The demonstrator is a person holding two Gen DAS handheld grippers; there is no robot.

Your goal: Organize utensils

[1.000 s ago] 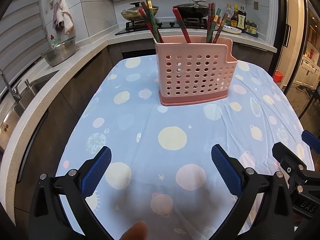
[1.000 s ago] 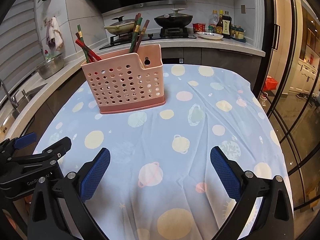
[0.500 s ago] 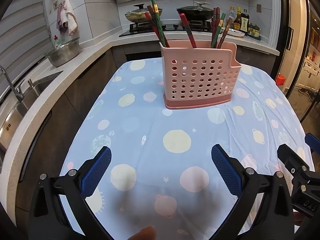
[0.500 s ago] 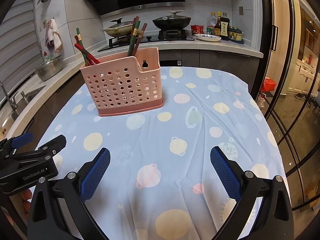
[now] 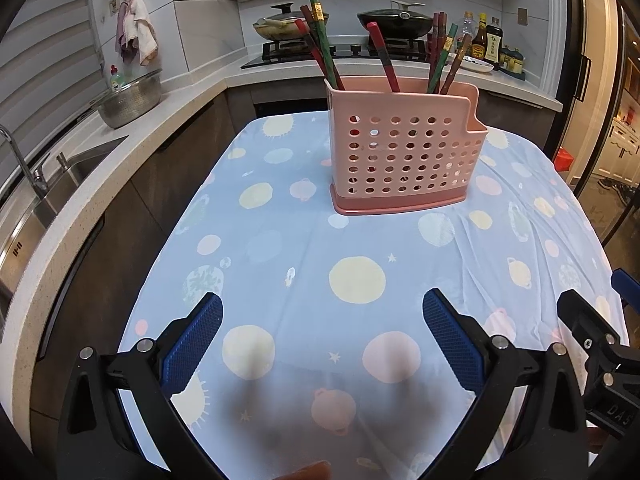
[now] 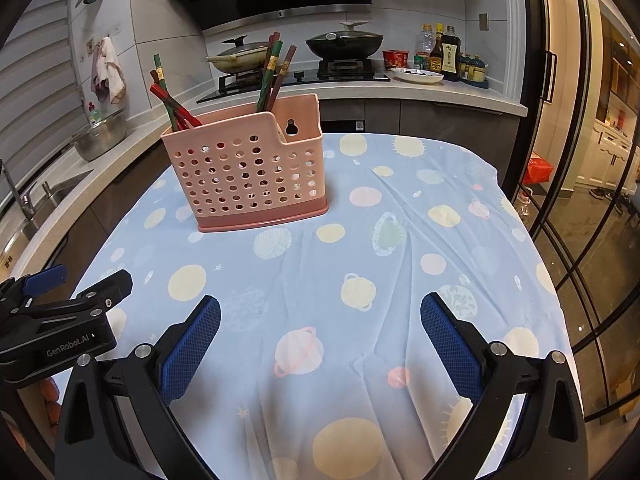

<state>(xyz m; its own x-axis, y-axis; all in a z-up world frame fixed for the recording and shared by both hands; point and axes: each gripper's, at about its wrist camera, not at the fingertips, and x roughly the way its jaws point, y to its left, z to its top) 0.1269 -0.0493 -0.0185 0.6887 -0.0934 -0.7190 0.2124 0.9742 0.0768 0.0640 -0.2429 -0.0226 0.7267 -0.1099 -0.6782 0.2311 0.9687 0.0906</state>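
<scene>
A pink perforated utensil holder (image 5: 406, 156) stands upright on the far half of the table; it also shows in the right wrist view (image 6: 248, 176). Several red, green and brown chopsticks (image 5: 384, 62) stick out of its top, also seen in the right wrist view (image 6: 272, 76). My left gripper (image 5: 322, 336) is open and empty, low over the table's near edge. My right gripper (image 6: 320, 336) is open and empty, beside it to the right. Both are well short of the holder.
The table carries a light blue cloth with planet prints (image 5: 304, 264). A counter with a sink (image 5: 60, 176) and a metal colander (image 5: 130, 98) runs along the left. A stove with pans (image 6: 344, 42) and sauce bottles (image 6: 444, 54) is behind. Glass doors (image 6: 580, 200) are at the right.
Both grippers have drawn back and risen a little, so the holder looks farther and lower in view. Both stay open and empty.
</scene>
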